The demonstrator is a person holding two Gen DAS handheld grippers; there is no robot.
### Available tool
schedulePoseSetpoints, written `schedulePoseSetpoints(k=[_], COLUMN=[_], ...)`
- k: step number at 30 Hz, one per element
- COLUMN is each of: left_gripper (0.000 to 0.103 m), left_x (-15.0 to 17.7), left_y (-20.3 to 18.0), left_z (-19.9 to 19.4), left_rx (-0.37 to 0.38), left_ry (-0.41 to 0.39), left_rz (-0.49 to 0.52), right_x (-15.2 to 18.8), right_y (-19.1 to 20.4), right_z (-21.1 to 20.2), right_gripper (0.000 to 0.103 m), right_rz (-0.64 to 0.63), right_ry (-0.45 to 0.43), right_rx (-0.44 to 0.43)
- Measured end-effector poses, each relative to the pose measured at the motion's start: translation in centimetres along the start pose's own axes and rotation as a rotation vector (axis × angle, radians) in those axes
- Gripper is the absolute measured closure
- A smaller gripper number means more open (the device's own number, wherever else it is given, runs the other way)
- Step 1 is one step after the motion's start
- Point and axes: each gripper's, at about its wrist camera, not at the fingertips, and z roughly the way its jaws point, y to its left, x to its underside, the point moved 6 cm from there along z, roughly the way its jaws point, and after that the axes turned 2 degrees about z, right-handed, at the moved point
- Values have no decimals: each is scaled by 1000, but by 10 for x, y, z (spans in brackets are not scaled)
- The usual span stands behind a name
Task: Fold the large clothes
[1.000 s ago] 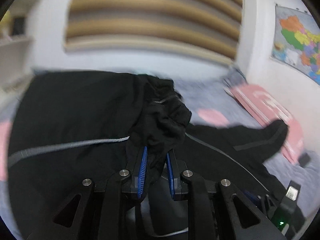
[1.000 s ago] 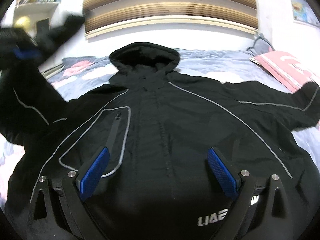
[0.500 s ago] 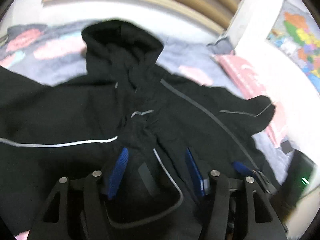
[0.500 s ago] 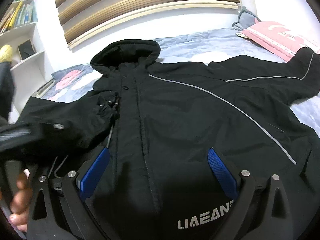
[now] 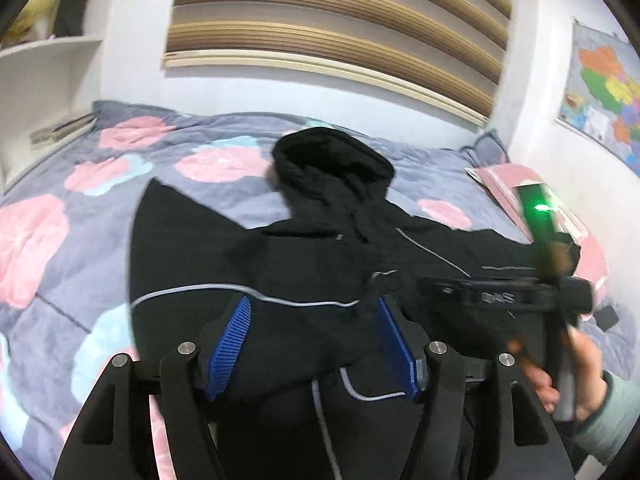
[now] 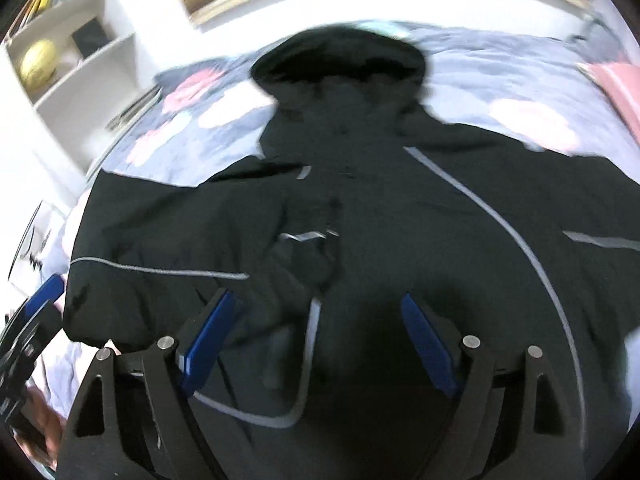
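A black hooded jacket (image 5: 304,264) with thin grey piping lies front up on the bed, also in the right wrist view (image 6: 400,216). Its left sleeve (image 6: 168,248) is folded in across the chest; the cuff (image 6: 308,240) rests near the zip. The hood (image 5: 332,160) points to the far wall. My left gripper (image 5: 312,336) is open and empty above the folded sleeve. My right gripper (image 6: 316,336) is open and empty above the jacket's lower front. The right gripper also shows from the side in the left wrist view (image 5: 504,292).
The bed has a grey-blue quilt with pink flowers (image 5: 80,216). A pink flat item (image 5: 520,184) lies at the right by the wall. White shelves (image 6: 68,72) stand at the left. A map (image 5: 604,96) hangs on the right wall.
My left gripper let go of the sleeve cuff, opened wide and pulled back. The sleeve now lies across the chest. My right gripper moved over the jacket, still open.
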Motion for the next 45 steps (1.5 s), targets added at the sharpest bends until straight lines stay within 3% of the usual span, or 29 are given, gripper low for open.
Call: schedulePoseSetpoints(k=[5,7,11,16,21,28,31,34,36,39,43,45], left_gripper=[37,37,37,37,37,37,37,37,37,37,36,36], left_x=[4,6,10,6,-12,-27,-15,14,34,46,45,41], left_y=[35,50,71,77,54,-9,-29,-34,-30,-33,-45,-50], left_z=[-10,-13,-8,-3,-2,42,81,128,153,163,159,151], left_rx=[-53,-72,-128,-131,-109,-37,25,75,52,14,-53,-50], left_ry=[-1,1,7,11,-2,92,199,339,400,383,377,357], left_rz=[-29,-49,-92,-133,-102,-6,-4,-65,-99,-52,36,50], right_x=[-14,-14,-15,-27,-42,-55,-51,-38,-26,-6,-8,-9], right_y=[7,12,24,21,-11,-101,-140,-171,-184,-194,-198,-196], right_z=[53,71,66,18,-39,-97,-95,-67,-46,-24,-29,-40], right_gripper=[27,45,60,61,61,62,62,62,62,62,58,55], right_rz=[-12,-27,-102,-130,-110,-79,-47,-16,2,-1,2,8], right_ry=[49,70,11,-120,-196,-259,-231,-136,-80,-19,-29,-53], right_rx=[43,47,61,71,109,290,328,333,318,321,317,300])
